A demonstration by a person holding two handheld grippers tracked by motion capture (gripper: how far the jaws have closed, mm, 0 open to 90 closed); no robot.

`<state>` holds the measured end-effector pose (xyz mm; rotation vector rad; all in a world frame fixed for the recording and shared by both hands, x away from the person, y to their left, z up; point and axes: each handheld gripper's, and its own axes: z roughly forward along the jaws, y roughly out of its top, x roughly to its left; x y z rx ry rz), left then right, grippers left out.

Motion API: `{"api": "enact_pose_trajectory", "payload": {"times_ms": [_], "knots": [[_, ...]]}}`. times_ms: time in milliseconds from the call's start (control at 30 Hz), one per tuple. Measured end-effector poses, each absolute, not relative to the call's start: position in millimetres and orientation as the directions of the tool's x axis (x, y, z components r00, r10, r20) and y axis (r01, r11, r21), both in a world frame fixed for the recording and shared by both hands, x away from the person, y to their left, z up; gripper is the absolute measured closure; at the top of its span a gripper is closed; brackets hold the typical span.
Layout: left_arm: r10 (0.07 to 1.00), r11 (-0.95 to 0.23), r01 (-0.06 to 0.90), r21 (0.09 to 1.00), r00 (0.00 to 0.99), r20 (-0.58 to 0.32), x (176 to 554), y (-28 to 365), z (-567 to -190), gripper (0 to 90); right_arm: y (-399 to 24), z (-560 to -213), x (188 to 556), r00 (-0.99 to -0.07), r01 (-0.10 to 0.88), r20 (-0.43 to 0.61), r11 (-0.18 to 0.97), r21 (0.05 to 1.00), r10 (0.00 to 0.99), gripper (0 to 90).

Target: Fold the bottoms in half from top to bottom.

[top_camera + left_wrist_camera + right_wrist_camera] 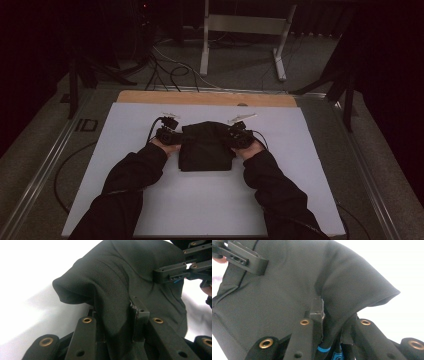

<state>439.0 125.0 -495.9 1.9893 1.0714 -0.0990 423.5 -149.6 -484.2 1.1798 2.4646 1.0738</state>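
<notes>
Both of my hand-held grippers, left (pixel 170 134) and right (pixel 239 135), seem pinched on opposite side edges of the folded black garment (pixel 206 146) lying mid-counter (pixel 150 210) between them, equally near, its bunched far edge draped over the jaws.

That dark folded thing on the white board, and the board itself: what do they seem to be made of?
The dark folded garment looks like soft knitted fabric, matte: a fine ribbed weave shows and it drapes in loose folds. The white rectangular board seems a smooth, matte sheet, perhaps plastic or coated card; its far strip looks like bare wood.
</notes>
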Motion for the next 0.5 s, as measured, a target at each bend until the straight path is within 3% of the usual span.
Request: {"api": "enact_pose_trajectory", "payload": {"times_ms": [500], "knots": [[0.679,-0.273,0.731,0.626,0.607,-0.413,450.5,121.9,-507.9,68.7,-147.8,-496.2,435.2,-0.653,0.602,0.103,0.432,0.671,0.75,76.4]]}}
